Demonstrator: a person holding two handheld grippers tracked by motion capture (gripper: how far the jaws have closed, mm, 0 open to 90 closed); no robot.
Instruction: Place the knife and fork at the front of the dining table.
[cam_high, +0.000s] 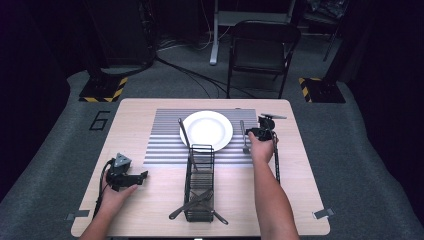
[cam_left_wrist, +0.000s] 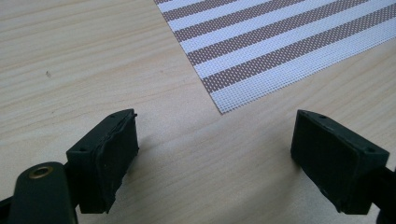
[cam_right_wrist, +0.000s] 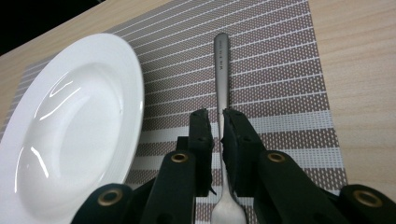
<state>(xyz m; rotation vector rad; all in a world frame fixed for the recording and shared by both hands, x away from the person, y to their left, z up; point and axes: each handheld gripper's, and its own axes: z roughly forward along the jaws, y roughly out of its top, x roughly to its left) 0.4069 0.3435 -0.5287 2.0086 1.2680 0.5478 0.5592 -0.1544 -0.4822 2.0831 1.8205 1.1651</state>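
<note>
A silver fork (cam_right_wrist: 221, 70) lies flat on the striped placemat (cam_right_wrist: 280, 70), just right of the white plate (cam_right_wrist: 70, 126). My right gripper (cam_right_wrist: 217, 116) hovers low over the fork, its jaws only a narrow slit apart. The handle runs along that slit and the pads do not press on it. From above, this gripper (cam_high: 257, 132) sits at the mat's right side beside the fork (cam_high: 244, 136) and the plate (cam_high: 206, 130). My left gripper (cam_high: 141, 176) rests at the table's near left. Its jaws (cam_left_wrist: 215, 154) stand wide open over bare wood with nothing between them.
A black wire cutlery caddy (cam_high: 200, 180) stands at the middle front, utensils (cam_high: 192, 204) lying in its near end. A long utensil (cam_high: 185, 137) leans from it past the plate's left edge. The placemat's corner (cam_left_wrist: 224, 107) lies just ahead of the left jaws. A folding chair (cam_high: 262, 50) stands beyond the table.
</note>
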